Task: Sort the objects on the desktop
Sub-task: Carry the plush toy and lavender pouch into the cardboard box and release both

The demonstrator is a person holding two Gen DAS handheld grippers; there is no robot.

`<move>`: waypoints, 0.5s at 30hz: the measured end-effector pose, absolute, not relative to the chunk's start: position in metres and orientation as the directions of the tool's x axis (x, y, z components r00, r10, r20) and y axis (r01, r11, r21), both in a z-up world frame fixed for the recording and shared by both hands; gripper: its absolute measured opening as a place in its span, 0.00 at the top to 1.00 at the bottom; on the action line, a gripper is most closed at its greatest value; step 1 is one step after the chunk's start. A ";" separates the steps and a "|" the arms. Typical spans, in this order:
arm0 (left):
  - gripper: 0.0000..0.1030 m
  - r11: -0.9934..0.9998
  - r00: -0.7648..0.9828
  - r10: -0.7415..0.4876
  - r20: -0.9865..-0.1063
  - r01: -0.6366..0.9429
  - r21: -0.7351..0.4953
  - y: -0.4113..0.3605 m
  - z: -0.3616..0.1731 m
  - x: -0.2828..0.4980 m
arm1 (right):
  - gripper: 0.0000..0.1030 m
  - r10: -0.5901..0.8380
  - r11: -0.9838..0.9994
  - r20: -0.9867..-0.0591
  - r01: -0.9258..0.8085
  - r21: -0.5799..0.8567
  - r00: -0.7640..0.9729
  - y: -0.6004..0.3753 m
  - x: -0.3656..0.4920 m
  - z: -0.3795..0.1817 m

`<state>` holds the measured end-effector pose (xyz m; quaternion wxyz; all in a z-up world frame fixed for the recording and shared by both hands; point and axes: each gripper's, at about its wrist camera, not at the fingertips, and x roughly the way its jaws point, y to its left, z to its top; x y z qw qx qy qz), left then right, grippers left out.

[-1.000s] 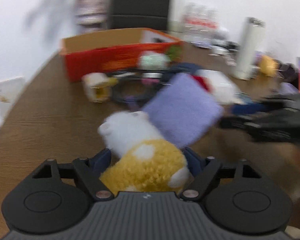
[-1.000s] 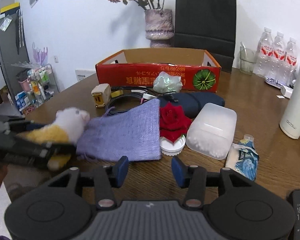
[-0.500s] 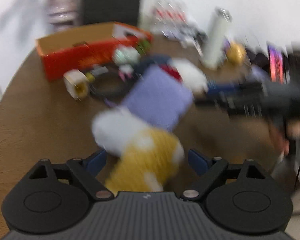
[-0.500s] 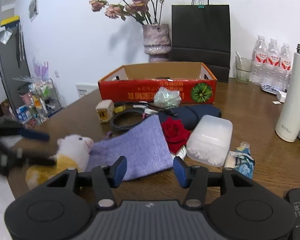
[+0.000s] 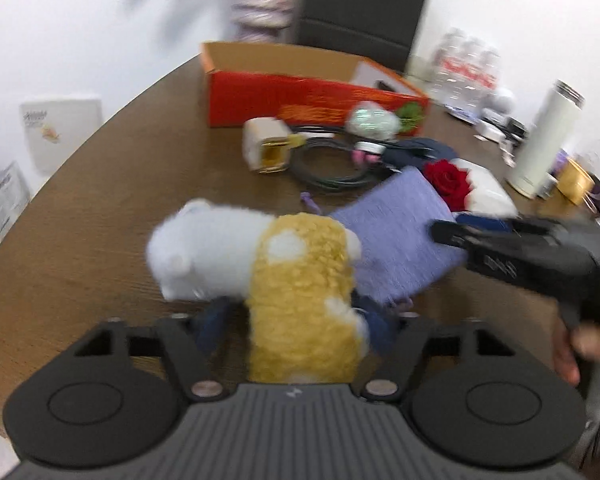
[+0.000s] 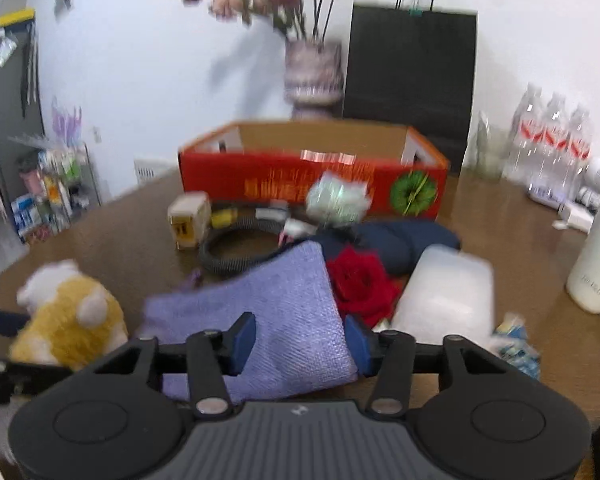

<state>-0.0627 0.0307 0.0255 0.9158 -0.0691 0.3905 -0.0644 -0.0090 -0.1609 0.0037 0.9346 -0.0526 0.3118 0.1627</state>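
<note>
Left gripper point(image 5: 296, 320): clamped on the plush point(image 5: 300, 280) at its yellow body; the white head sticks out to the left, unsupported.
Plush risk: the hold looks low on a soft, squashy body, so a quick swing could let it twist or slide out onto the table point(image 5: 100, 208).
Right gripper point(image 6: 300, 340): fingers apart, holding nothing, poised over the near edge of the pouch point(image 6: 268, 320).
Pouch risk: it is limp and flat; closing on it may catch only a fold, and dragging it could pull the rose point(image 6: 360, 280) that touches its right edge.
Crowding: the two grippers are close together, the right one just beside the plush in the left view; a careless move could make them bump.
Mid clutter: the cable point(image 5: 332, 164), the plug point(image 5: 266, 150) and the white case point(image 6: 444, 292) lie between the hands and the box point(image 5: 308, 92); a low carry could snag or sweep them.
Box: open-topped, at the far side, well apart from the plush; a short toss would likely fall among the clutter in front of it.
Bottle point(image 5: 544, 140): upright, far right, and easy to topple by a wide swing.
</note>
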 end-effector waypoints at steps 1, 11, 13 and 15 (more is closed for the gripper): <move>0.48 0.983 0.682 -0.151 -0.715 0.029 -0.179 0.034 0.024 -0.058 | 0.80 0.252 0.942 -0.600 -0.335 -0.028 0.759 -0.157 -0.014 0.002; 0.49 0.980 0.695 -0.153 -0.703 0.014 -0.199 0.050 0.022 -0.048 | 0.35 0.363 0.910 -0.639 -0.406 0.087 0.677 -0.163 -0.043 0.012; 0.50 0.979 0.709 -0.154 -0.688 0.018 -0.201 0.048 0.024 -0.049 | 0.24 0.336 0.918 -0.649 -0.391 0.065 0.683 -0.151 -0.029 0.007; 0.51 0.975 0.728 -0.162 -0.666 0.017 -0.220 0.049 0.029 -0.054 | 0.25 0.265 0.928 -0.674 -0.372 -0.016 0.690 -0.135 -0.019 -0.001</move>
